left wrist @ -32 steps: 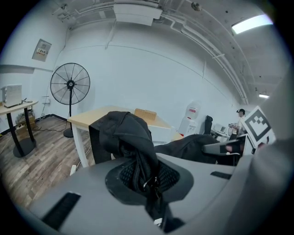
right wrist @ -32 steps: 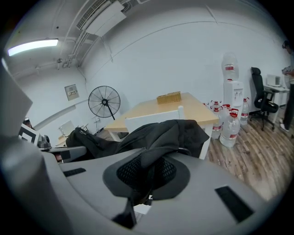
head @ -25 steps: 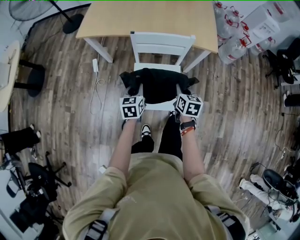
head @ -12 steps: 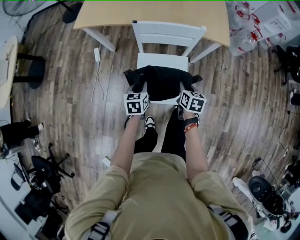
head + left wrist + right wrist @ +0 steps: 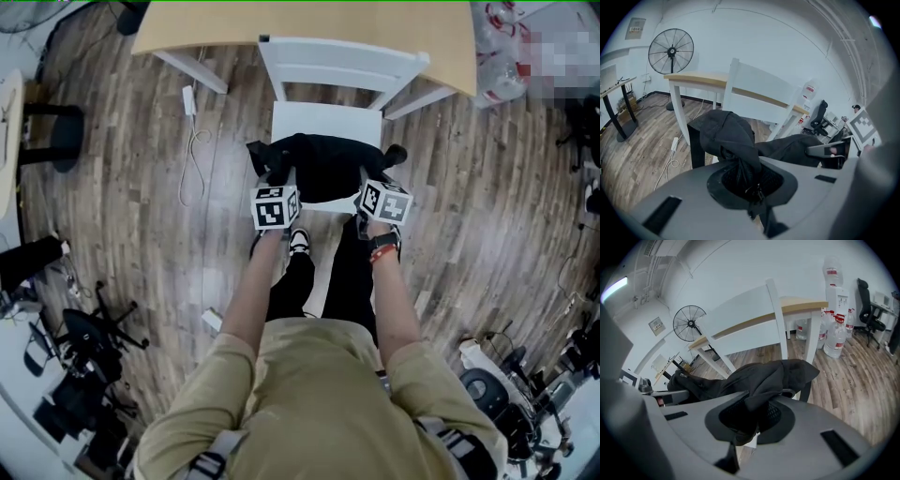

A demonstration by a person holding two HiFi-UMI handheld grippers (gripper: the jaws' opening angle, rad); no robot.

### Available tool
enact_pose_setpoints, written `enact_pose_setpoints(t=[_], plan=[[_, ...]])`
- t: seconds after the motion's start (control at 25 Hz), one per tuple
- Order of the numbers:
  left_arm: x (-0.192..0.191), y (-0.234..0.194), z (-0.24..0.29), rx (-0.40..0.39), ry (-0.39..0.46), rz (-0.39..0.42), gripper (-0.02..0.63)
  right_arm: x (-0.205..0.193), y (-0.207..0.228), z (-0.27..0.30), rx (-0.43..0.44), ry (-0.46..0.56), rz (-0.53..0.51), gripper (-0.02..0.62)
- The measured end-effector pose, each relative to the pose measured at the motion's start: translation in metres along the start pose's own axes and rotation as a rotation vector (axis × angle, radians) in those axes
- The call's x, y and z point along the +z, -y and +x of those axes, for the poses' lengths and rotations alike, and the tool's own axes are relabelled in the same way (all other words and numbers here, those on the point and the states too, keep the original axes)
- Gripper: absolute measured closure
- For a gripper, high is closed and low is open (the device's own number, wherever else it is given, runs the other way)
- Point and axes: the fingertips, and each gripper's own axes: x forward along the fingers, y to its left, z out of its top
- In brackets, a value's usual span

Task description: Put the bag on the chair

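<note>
Little has been changed: the bag [image 5: 323,167] is still held over the chair [image 5: 328,120] seat's front, pinched by the left gripper [image 5: 278,177] and right gripper [image 5: 372,181], so release remains undone.

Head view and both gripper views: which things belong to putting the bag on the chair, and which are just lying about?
In the job: black bag, gripped at its two ends by the left gripper and the right gripper; white chair.

Lying about: wooden table; floor fan; water bottles; charger with its cable on the floor.
</note>
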Motion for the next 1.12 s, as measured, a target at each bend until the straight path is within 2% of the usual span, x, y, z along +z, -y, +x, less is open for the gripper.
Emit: enact_pose_setpoints(t=[0.36,0.6,0.72,0.76,0.8,0.84,0.88,0.96,1.0,1.04,1.12], plan=[[-0.018,-0.018,0.060,0.000,-0.098,-0.024,0.563,-0.003,0.025,0.060,-0.017,-0.080,-0.016,0.554],[-0.041,-0.033,0.087,0.015,-0.164,-0.059,0.555,-0.021,0.041,0.090,-0.020,-0.149,-0.024,0.540],[-0.045,-0.033,0.093,0.014,-0.172,-0.062,0.540,-0.028,0.049,0.095,-0.026,-0.152,-0.004,0.537],[-0.046,-0.032,0.094,0.002,-0.170,-0.070,0.522,-0.029,0.050,0.096,-0.023,-0.148,0.009,0.534],[-0.046,-0.032,0.095,-0.016,-0.168,-0.088,0.459,-0.030,0.051,0.097,-0.017,-0.144,0.022,0.522],[-0.047,-0.032,0.097,-0.034,-0.166,-0.116,0.367,-0.031,0.052,0.099,-0.012,-0.141,0.033,0.482],[-0.047,-0.034,0.098,-0.048,-0.164,-0.150,0.323,-0.032,0.053,0.100,-0.014,-0.141,0.041,0.425],[-0.049,-0.039,0.096,-0.048,-0.162,-0.190,0.313,-0.037,0.057,0.099,-0.030,-0.144,0.044,0.411],[-0.051,-0.042,0.094,-0.038,-0.164,-0.189,0.300,-0.039,0.058,0.098,-0.038,-0.145,0.041,0.387],[-0.052,-0.046,0.092,-0.027,-0.165,-0.181,0.285,-0.040,0.058,0.097,-0.044,-0.144,0.033,0.337],[-0.056,-0.052,0.088,-0.012,-0.169,-0.170,0.272,-0.042,0.058,0.095,-0.050,-0.141,0.009,0.308]])
